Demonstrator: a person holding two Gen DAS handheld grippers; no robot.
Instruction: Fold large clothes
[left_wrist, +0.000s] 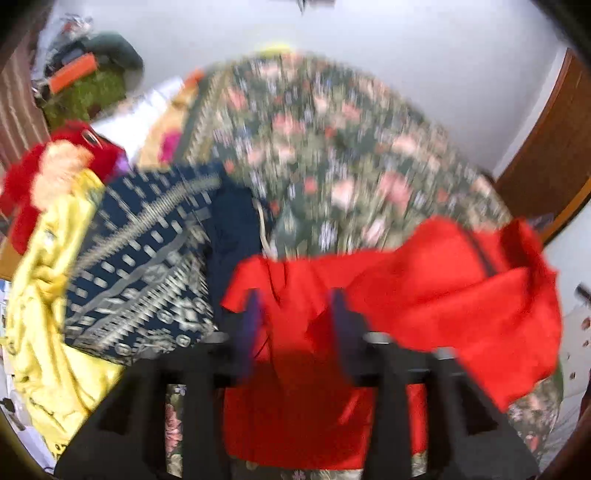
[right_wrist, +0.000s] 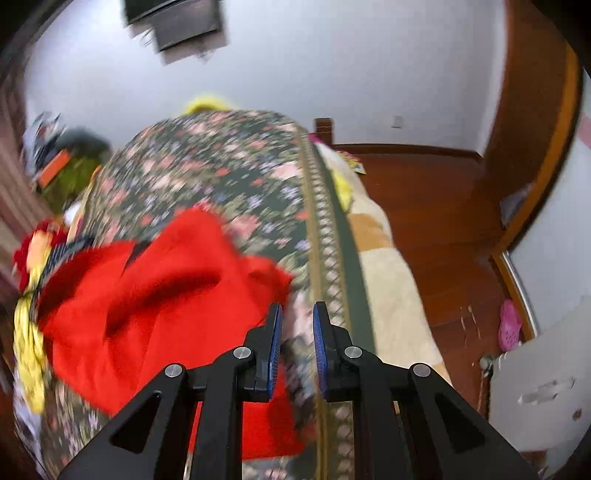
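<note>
A red garment lies crumpled on a floral bedspread, its long axis running roughly from nine to three o'clock across the left wrist view; blur hides which end is the neck. In the right wrist view the same cloth spreads from the centre toward eight o'clock. The left gripper is released: its fingers stand apart with red cloth bunched between them, and the pads do not press on it. The right gripper has its blue pads drawn near each other with a narrow gap; the bedspread shows through it, and nothing is visibly pinched. At nine o'clock of the left view lie a navy patterned garment and a yellow one. No container can be made out.
</note>
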